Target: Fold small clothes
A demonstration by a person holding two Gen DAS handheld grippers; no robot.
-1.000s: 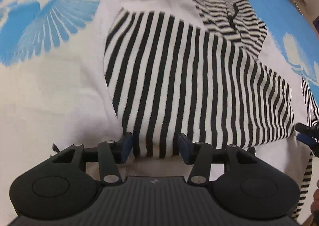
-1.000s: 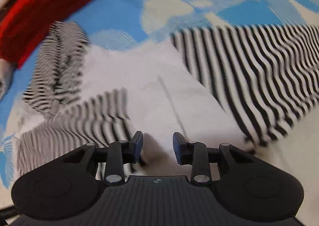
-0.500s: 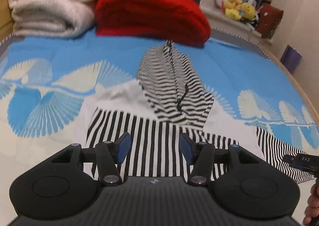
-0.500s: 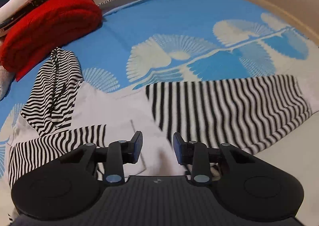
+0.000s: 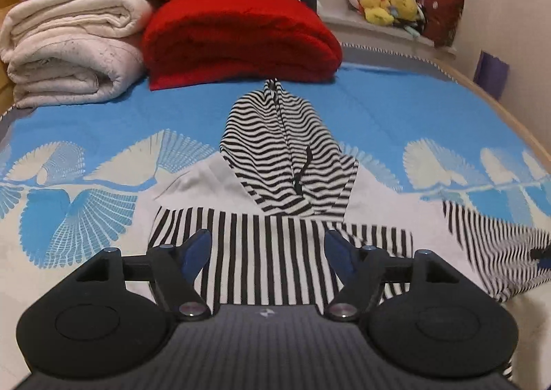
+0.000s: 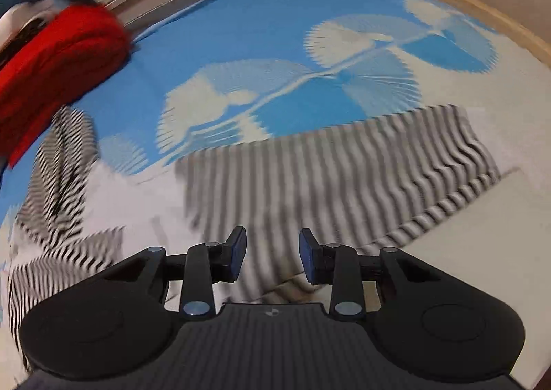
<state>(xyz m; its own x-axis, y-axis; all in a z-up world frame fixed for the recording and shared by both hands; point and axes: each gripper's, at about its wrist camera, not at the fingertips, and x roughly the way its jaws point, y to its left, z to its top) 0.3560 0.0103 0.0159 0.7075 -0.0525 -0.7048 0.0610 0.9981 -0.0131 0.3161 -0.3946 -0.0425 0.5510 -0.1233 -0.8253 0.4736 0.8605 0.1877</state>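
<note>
With the left tool (image 5: 267,252) and right tool (image 6: 272,254) both spread and empty, the soft, light striped hoodie (image 5: 275,245) lies on the bed (image 5: 103,121), its blurred sleeve (image 6: 344,176) probably best pinched at the cuff.

A blue bedspread (image 5: 396,114) carries the striped hoodie (image 5: 286,162), a red blanket (image 5: 237,42) and folded white quilts (image 5: 69,55).

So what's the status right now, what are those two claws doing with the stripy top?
Left gripper open, empty, above the folded-in sleeve. Right gripper open, empty, over the other sleeve. Striped hoodie flat on the bed, half folded. Red blanket beyond, clear.
</note>
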